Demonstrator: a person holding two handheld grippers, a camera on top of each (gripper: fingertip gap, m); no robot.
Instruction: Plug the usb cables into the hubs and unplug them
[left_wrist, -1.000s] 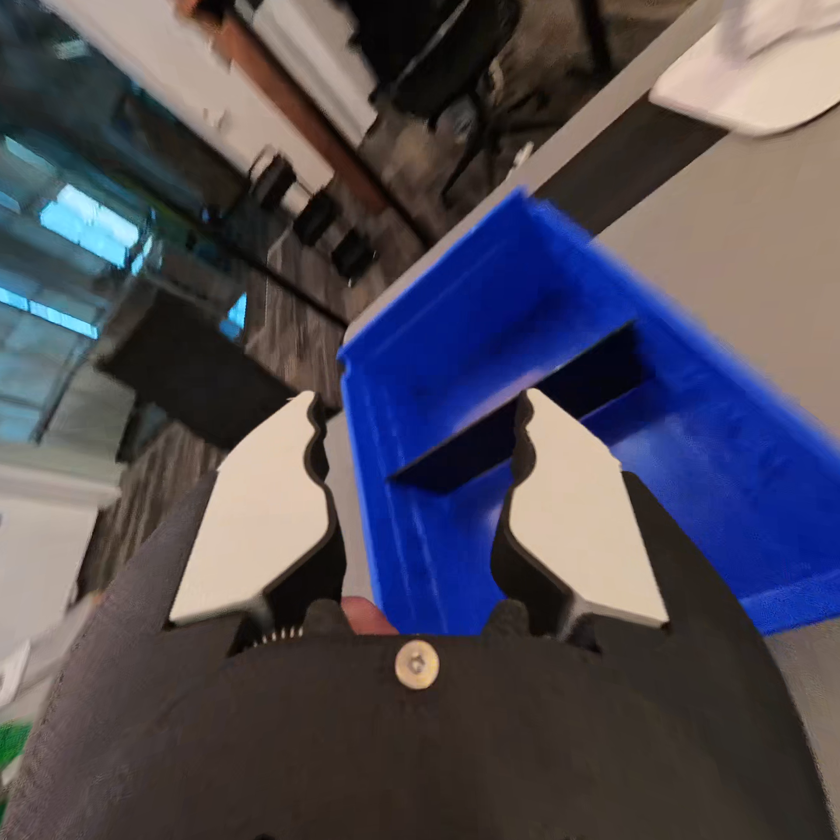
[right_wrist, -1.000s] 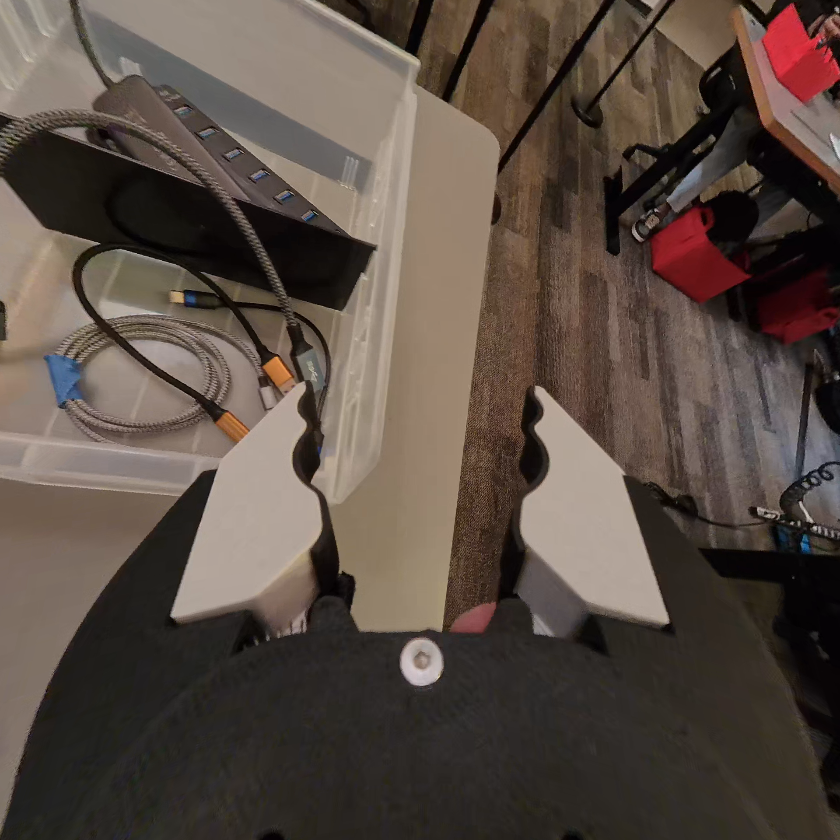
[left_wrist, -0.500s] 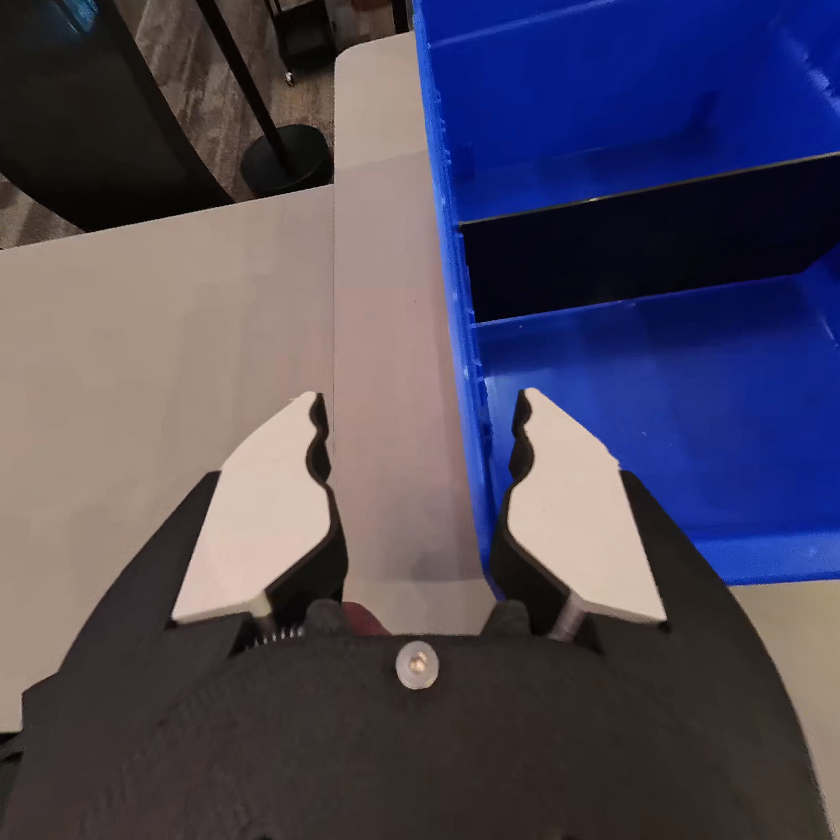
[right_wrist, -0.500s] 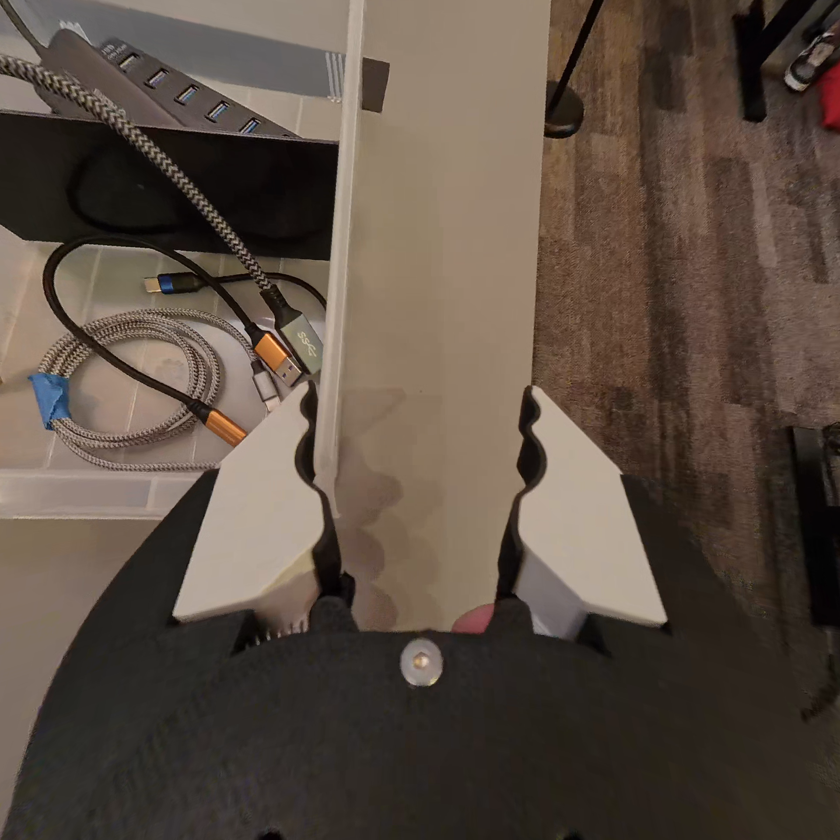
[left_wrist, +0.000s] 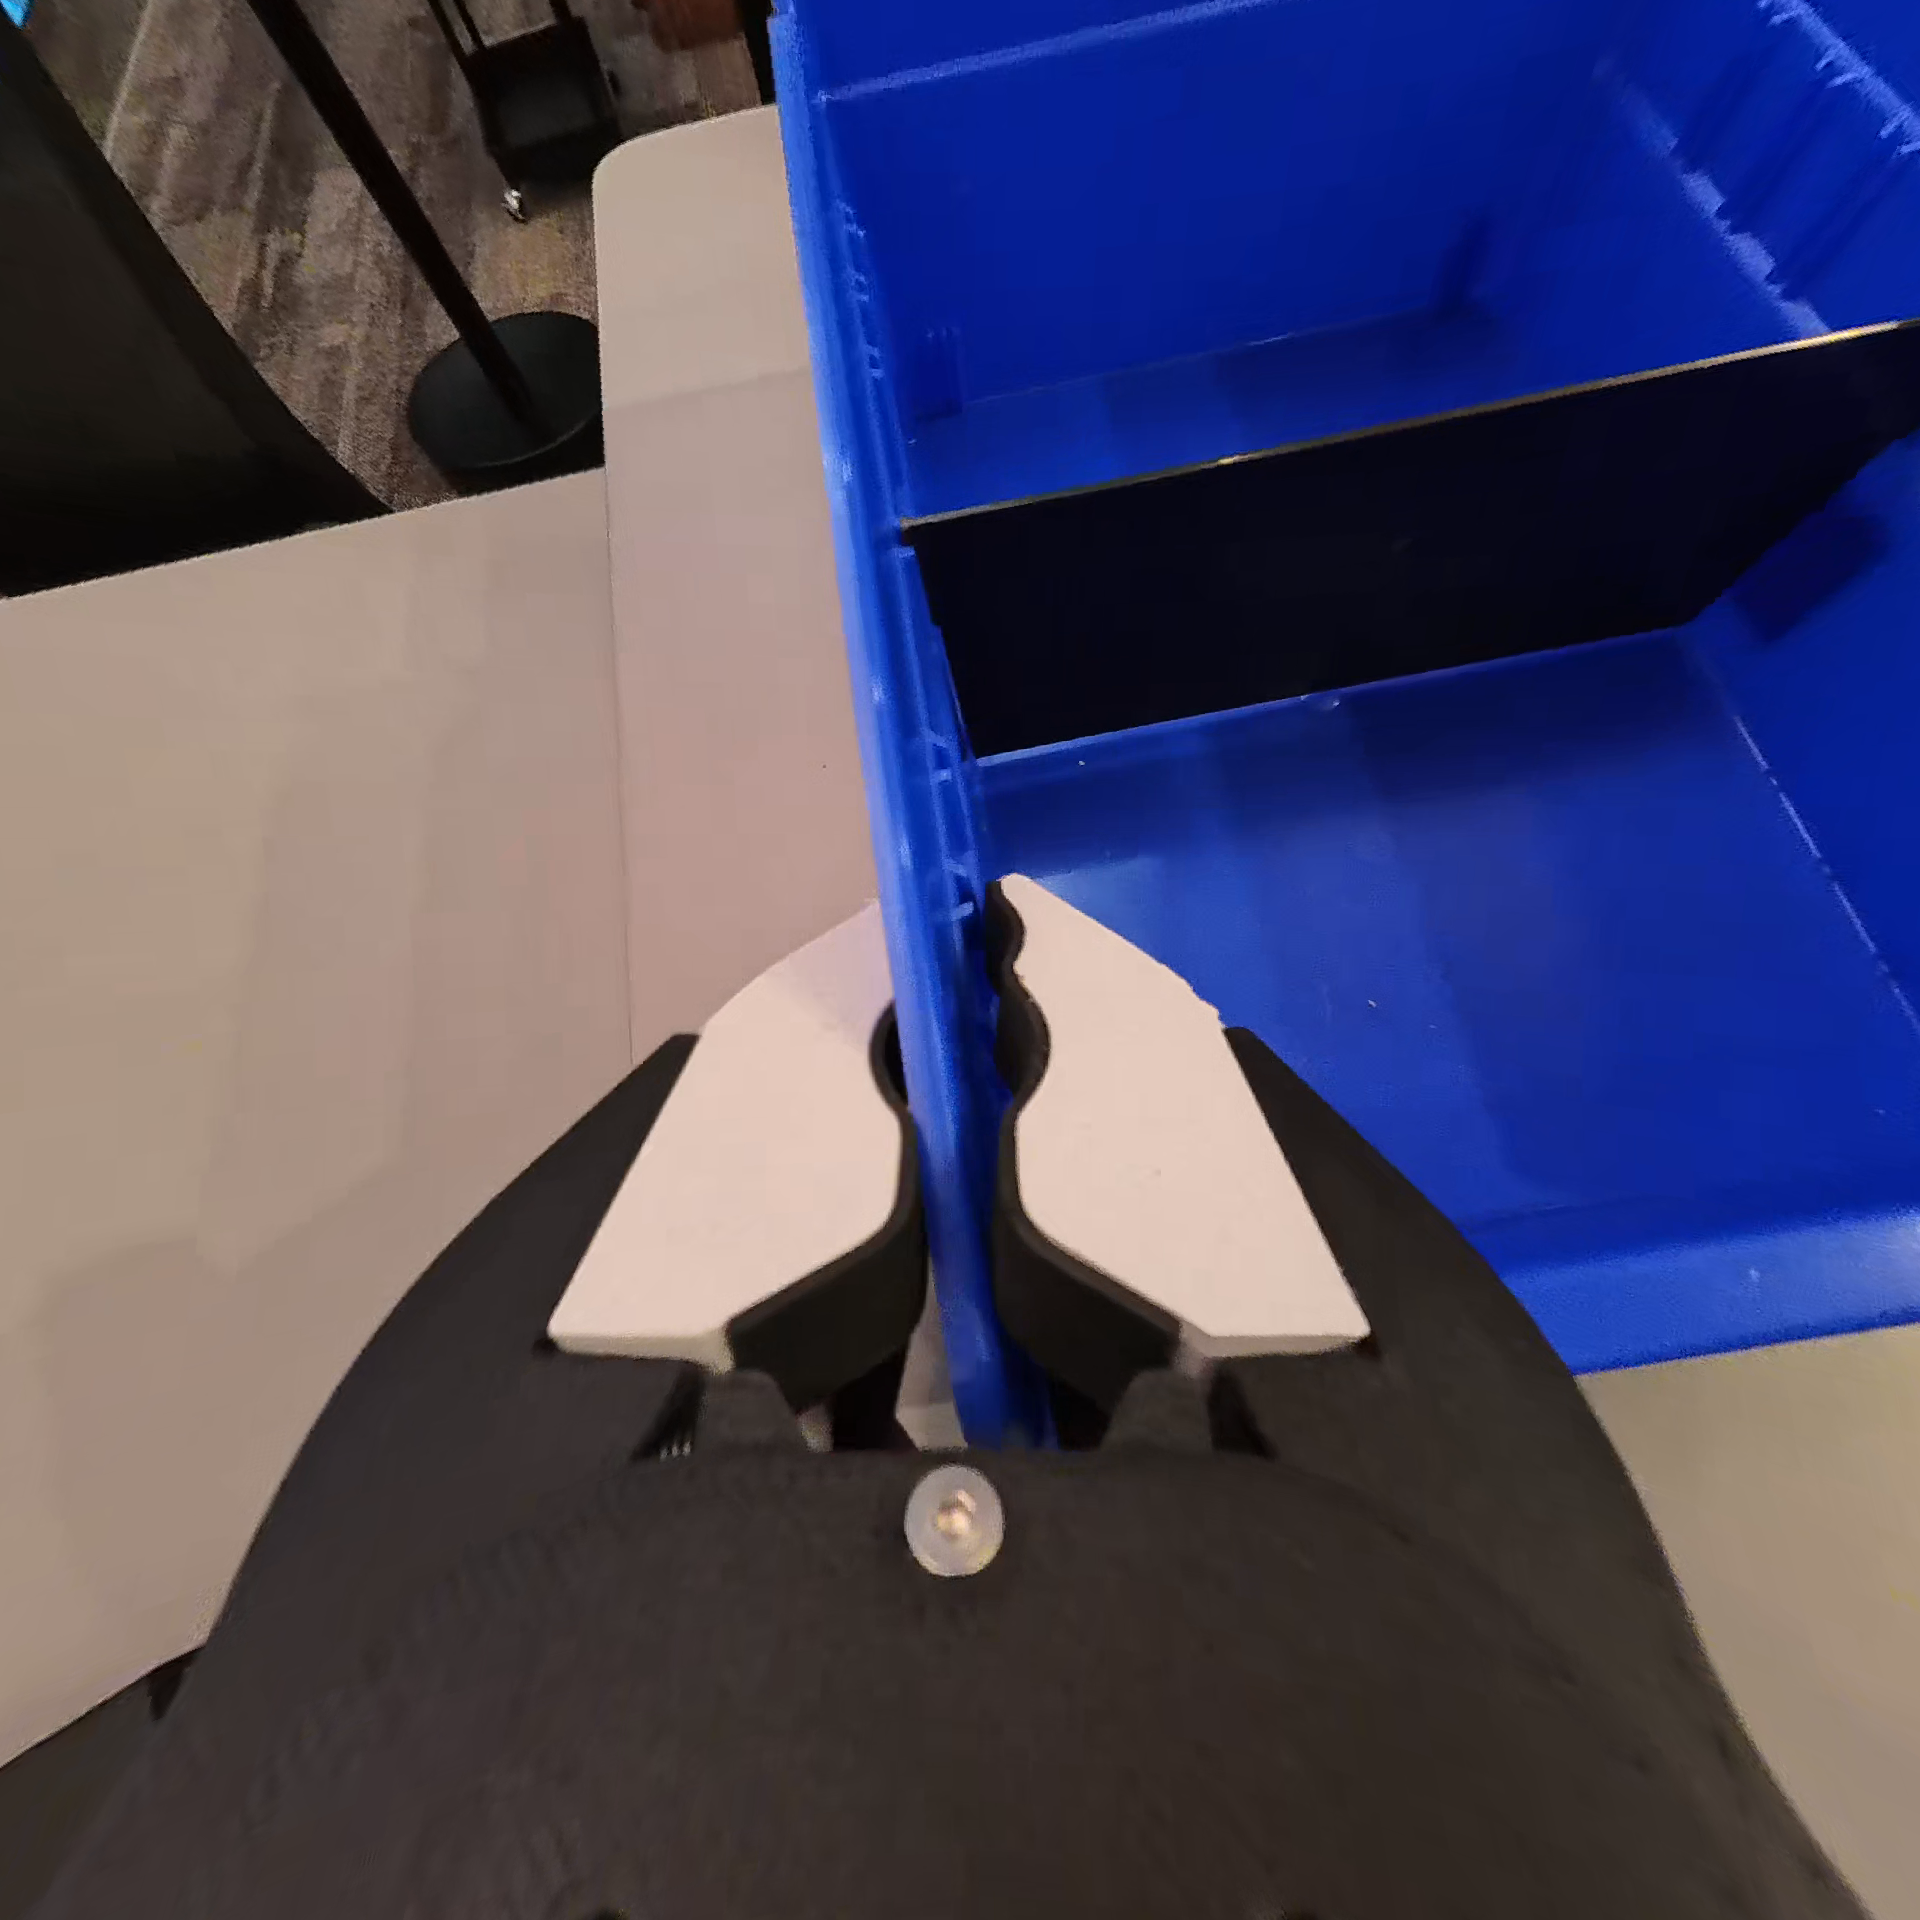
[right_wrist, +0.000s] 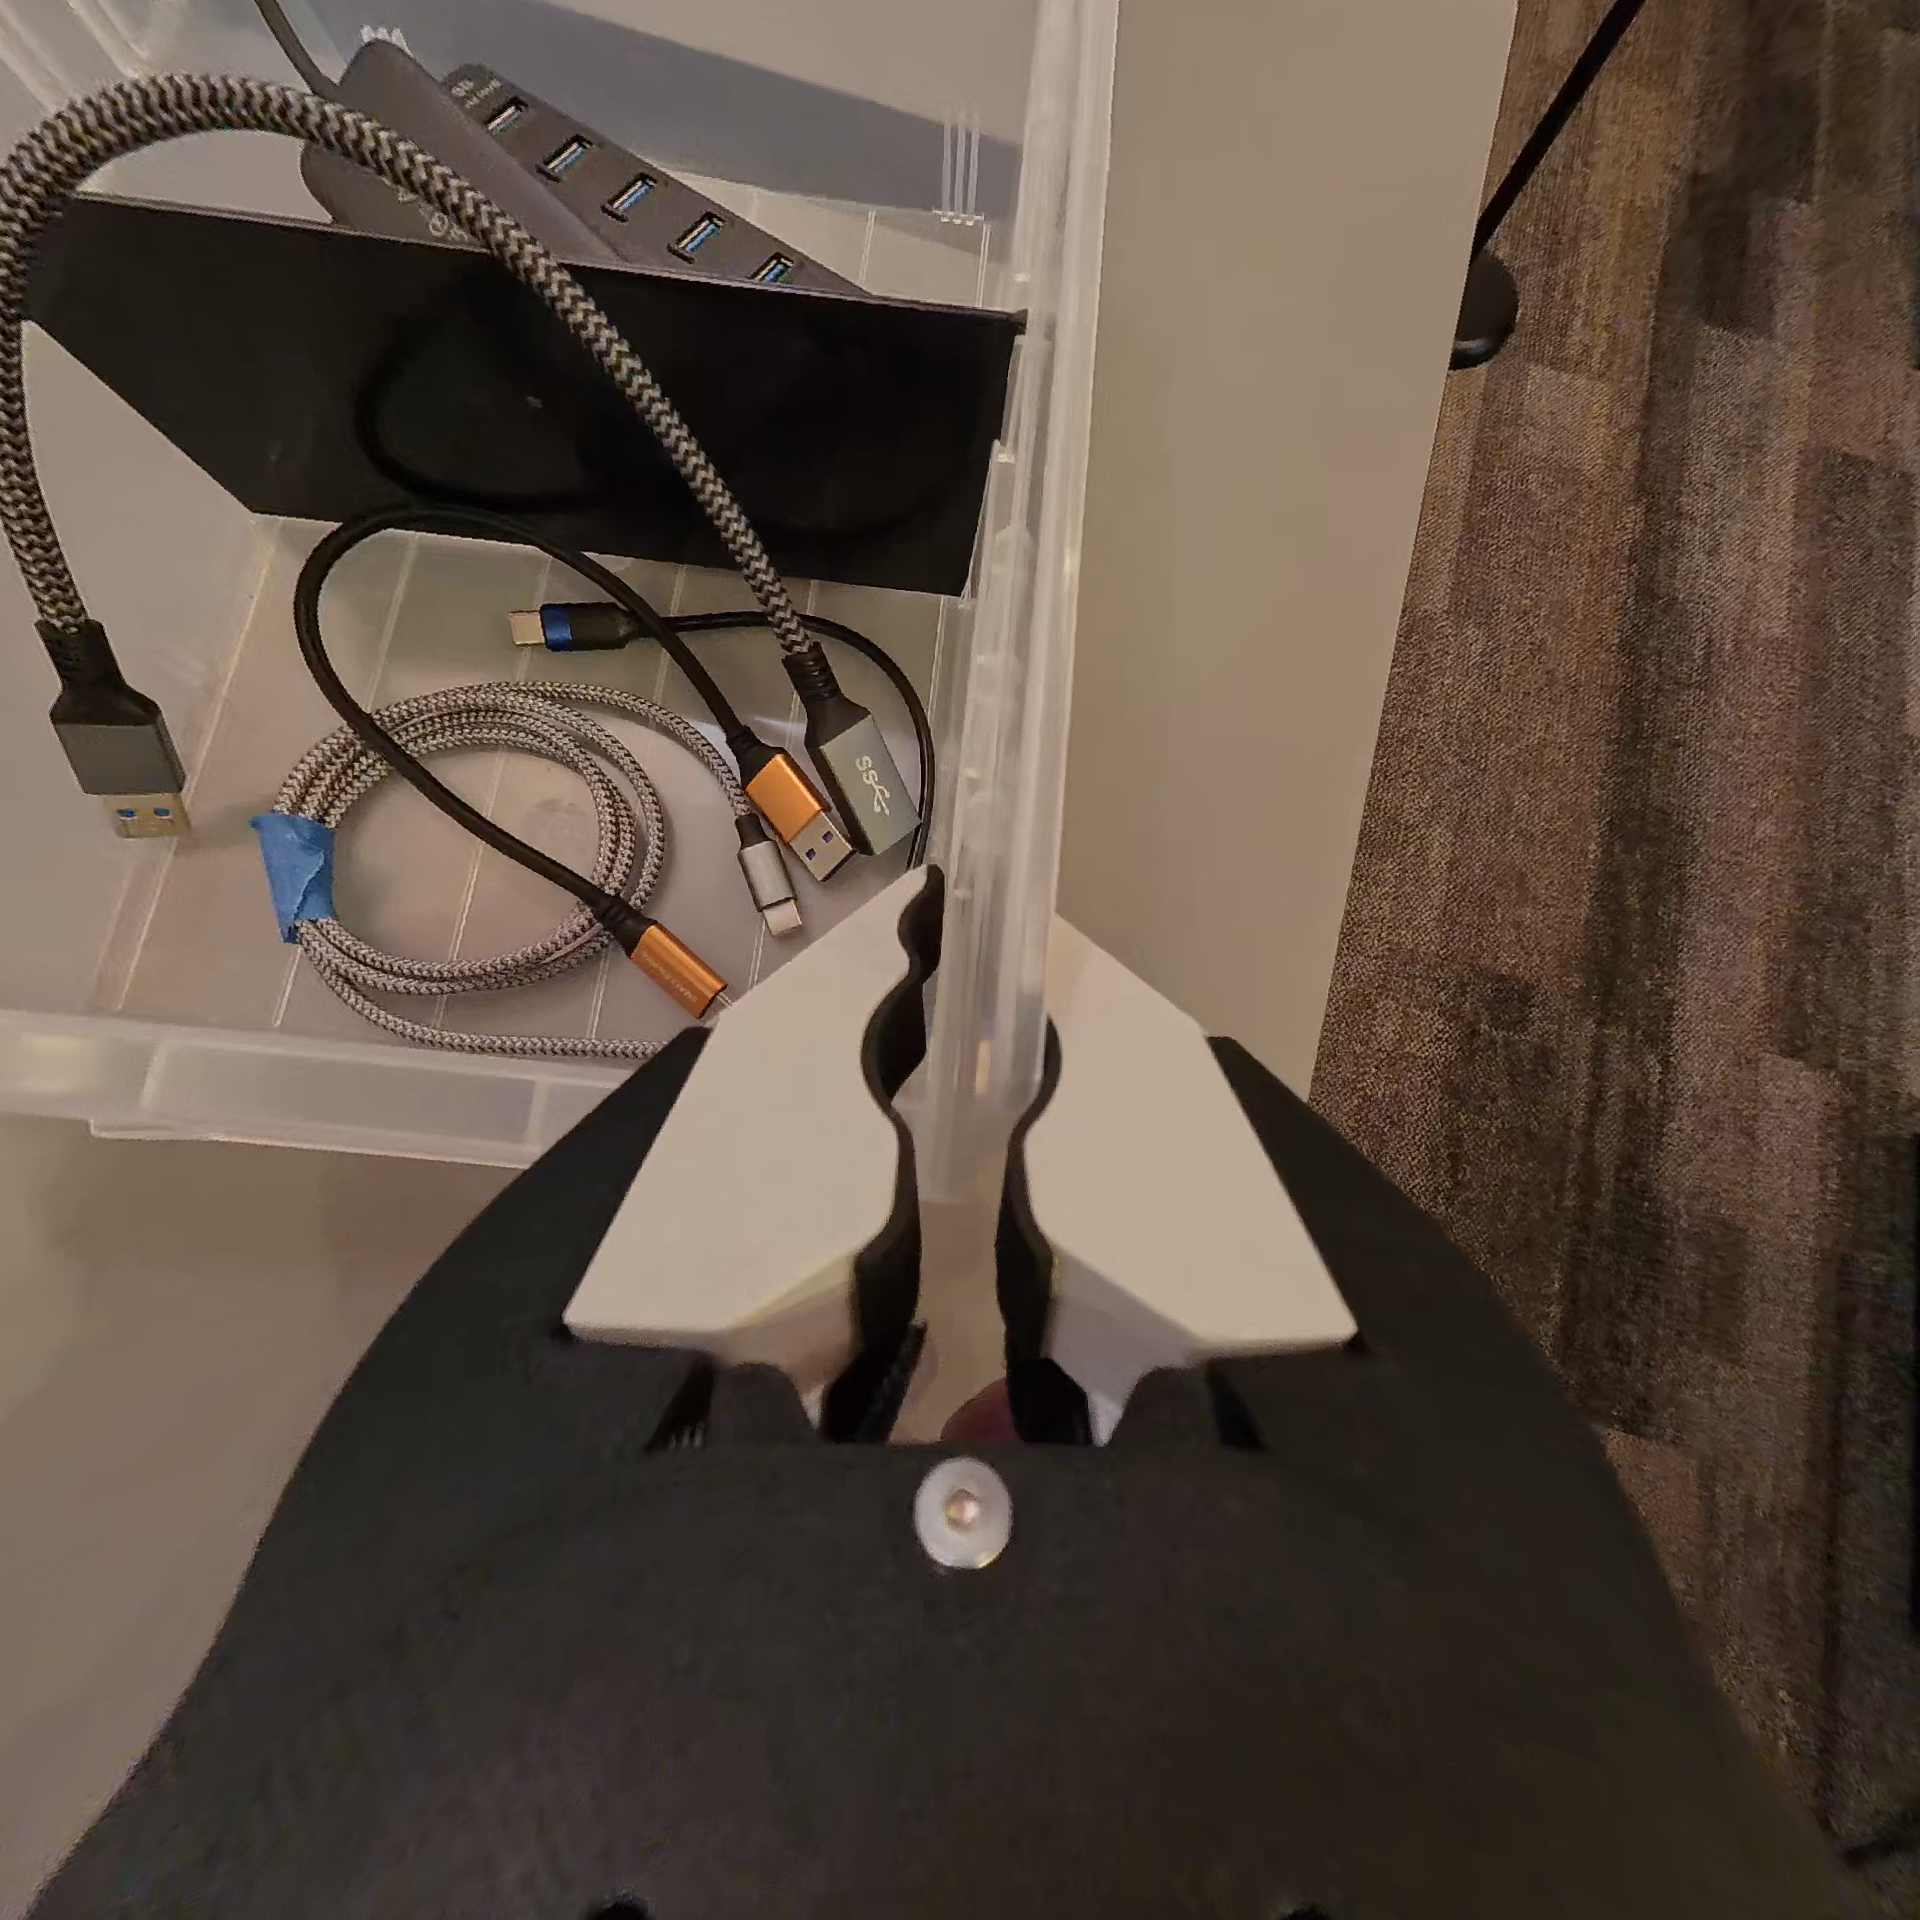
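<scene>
The right tool (right_wrist: 961, 1039) is clenched on the side wall of the clear bin (right_wrist: 1023, 623); the left tool (left_wrist: 951, 1039) is clenched on the wall of the blue bin (left_wrist: 883, 623), which looks empty. The cables (right_wrist: 468, 862) lie loose on the clear bin's floor, just left of the right tool. The hub (right_wrist: 582, 177) sits farther ahead behind a black divider (right_wrist: 520, 416), its long axis running away to the left. The right tool is nearer to both.

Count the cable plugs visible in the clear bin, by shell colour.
In the clear bin:
Grey plugs: 2
Orange plugs: 2
Blue-banded plug: 1
Silver plug: 1
Total: 6
</scene>
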